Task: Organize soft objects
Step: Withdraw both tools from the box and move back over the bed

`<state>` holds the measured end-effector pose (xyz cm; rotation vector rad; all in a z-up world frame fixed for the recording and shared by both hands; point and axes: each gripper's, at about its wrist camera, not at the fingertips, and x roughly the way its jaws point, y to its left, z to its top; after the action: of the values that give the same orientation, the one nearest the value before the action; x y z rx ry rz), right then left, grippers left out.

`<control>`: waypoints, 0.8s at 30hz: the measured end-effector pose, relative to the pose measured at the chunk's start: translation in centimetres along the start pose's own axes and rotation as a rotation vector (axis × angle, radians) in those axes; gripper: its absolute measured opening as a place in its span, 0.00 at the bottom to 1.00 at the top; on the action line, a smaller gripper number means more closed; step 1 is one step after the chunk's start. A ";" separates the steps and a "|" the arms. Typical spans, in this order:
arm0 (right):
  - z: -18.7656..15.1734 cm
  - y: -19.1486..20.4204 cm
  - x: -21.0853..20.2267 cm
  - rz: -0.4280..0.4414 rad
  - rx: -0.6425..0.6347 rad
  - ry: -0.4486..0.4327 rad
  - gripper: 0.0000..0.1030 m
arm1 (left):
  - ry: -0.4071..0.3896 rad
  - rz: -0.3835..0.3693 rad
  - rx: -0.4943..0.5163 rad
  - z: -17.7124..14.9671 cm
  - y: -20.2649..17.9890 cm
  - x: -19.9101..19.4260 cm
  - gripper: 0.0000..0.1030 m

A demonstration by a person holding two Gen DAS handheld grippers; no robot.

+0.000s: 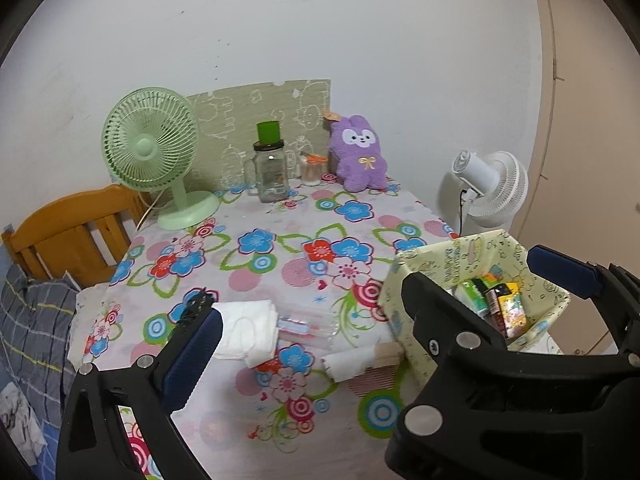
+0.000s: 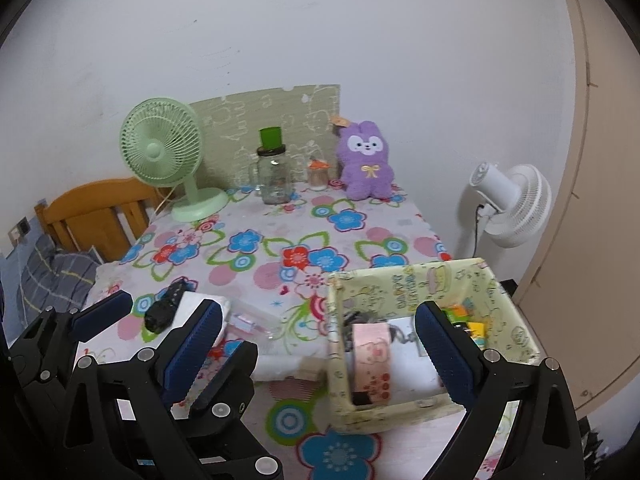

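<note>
One plush bunny (image 1: 361,155) — two fans

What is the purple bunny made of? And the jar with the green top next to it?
The bunny looks like soft plush fabric: its surface is fuzzy and matte. The jar looks like clear glass, perhaps plastic: you can see through it and it has a shiny spot. Its green top looks like smooth plastic.

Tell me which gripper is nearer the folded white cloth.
Left. The left gripper brackets the folded white cloth, its left finger beside it; the right gripper hangs over the yellow box.
</note>
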<state>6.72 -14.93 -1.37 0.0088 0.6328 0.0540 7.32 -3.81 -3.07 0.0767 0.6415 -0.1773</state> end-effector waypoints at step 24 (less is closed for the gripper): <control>-2.2 5.7 5.6 0.069 -0.072 0.070 0.92 | 0.078 0.053 -0.066 -3.7 6.1 4.0 0.99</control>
<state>9.63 -8.94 -6.29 -0.0408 0.6999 0.1443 9.43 2.07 -8.30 0.0375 0.7214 -0.1022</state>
